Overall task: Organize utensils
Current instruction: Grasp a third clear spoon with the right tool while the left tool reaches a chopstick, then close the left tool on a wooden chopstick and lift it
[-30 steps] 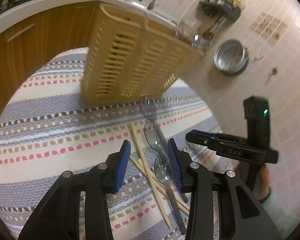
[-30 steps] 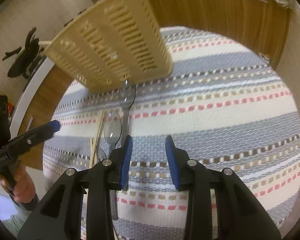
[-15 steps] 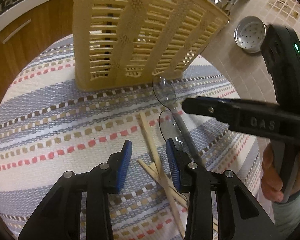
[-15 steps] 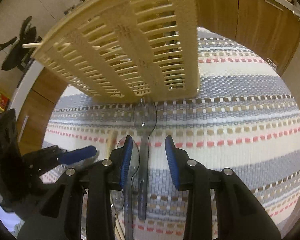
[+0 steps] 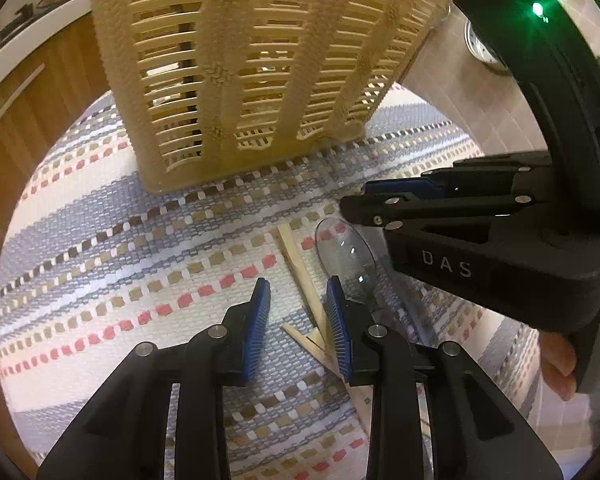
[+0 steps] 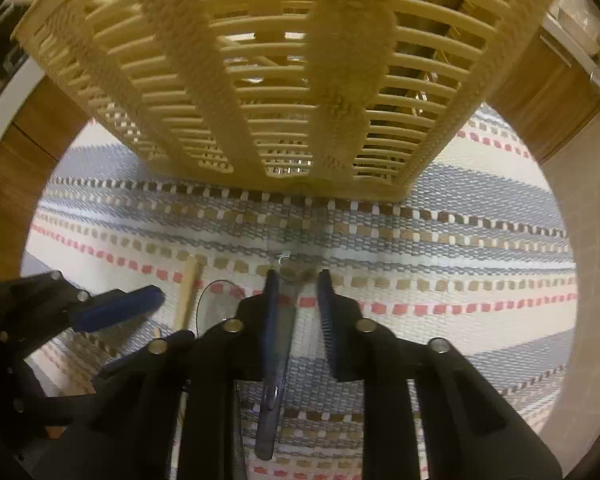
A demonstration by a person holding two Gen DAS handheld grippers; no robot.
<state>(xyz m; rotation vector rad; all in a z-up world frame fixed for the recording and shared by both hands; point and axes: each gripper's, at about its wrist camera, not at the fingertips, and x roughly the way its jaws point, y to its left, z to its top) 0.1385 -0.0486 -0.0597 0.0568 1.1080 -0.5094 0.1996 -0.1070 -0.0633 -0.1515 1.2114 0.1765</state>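
A beige slotted utensil basket [image 5: 256, 64] stands on a striped mat [image 5: 100, 280]; it fills the top of the right wrist view [image 6: 284, 80]. Clear plastic spoons [image 5: 346, 256] and wooden chopsticks [image 5: 300, 272] lie on the mat in front of it. My left gripper [image 5: 298, 320] is open, low over the mat, with a chopstick just inside its right finger. My right gripper [image 6: 298, 296] is open and straddles the handle of a clear spoon [image 6: 278, 344], whose bowl reaches toward the basket. The right gripper [image 5: 440, 208] also shows at the right of the left wrist view, over the spoons.
Wooden cabinet fronts [image 5: 28, 92] stand behind the mat at the left, and others [image 6: 548, 92] at the right in the right wrist view. A tiled floor [image 5: 472, 92] with a metal colander [image 5: 480, 44] lies to the right. Sticks show inside the basket.
Both grippers moved forward and down toward the basket and the utensils. The right gripper now straddles a clear spoon's handle. Both stay open.
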